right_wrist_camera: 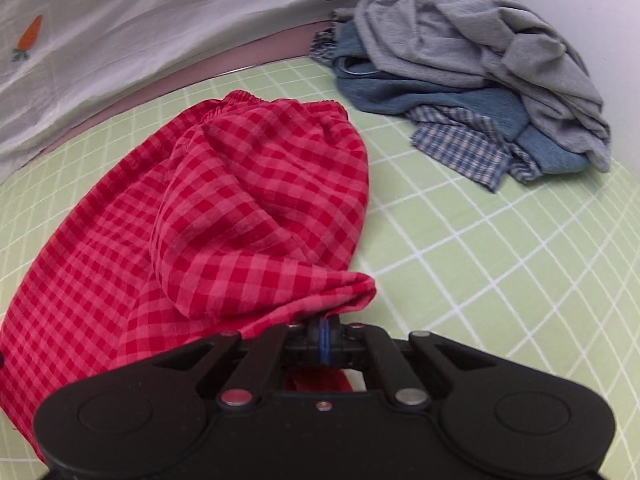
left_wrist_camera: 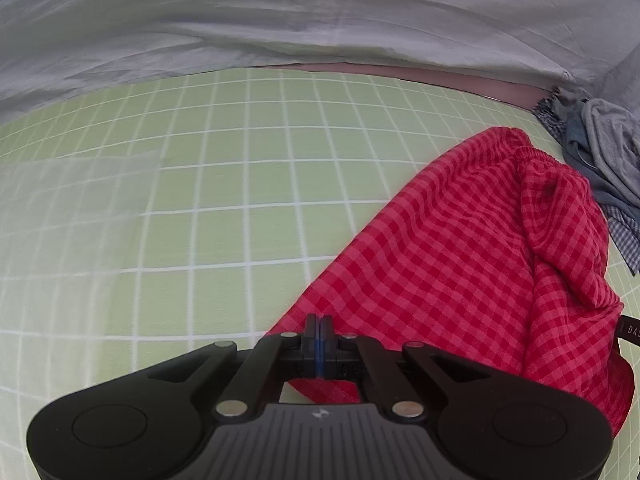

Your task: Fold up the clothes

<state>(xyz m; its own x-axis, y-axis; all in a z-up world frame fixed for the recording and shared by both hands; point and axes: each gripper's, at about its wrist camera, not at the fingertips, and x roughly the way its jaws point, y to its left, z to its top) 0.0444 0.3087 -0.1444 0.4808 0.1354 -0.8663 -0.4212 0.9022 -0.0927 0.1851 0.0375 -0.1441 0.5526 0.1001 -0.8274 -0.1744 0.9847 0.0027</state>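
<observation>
- While both grippers pinch it, the red check garment (right_wrist_camera: 240, 200) lies crumpled on the green grid sheet (left_wrist_camera: 200, 200), elastic waistband at the far end.
- L gripper (left_wrist_camera: 319, 330): jaws pressed together on a near edge of the cloth.
- R gripper (right_wrist_camera: 325, 326): jaws clamped on a bunched corner.
- Pile of grey/blue clothes (right_wrist_camera: 480, 80) sits far right, apart from the garment.
- White duvet (left_wrist_camera: 280, 12) behind.

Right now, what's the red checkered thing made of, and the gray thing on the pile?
Red checkered garment: probably thin woven cotton, matte; it puckers finely and drapes in soft folds. Gray garment: looks like soft knit jersey, slightly fuzzy, slumped in loose wrinkles.
</observation>
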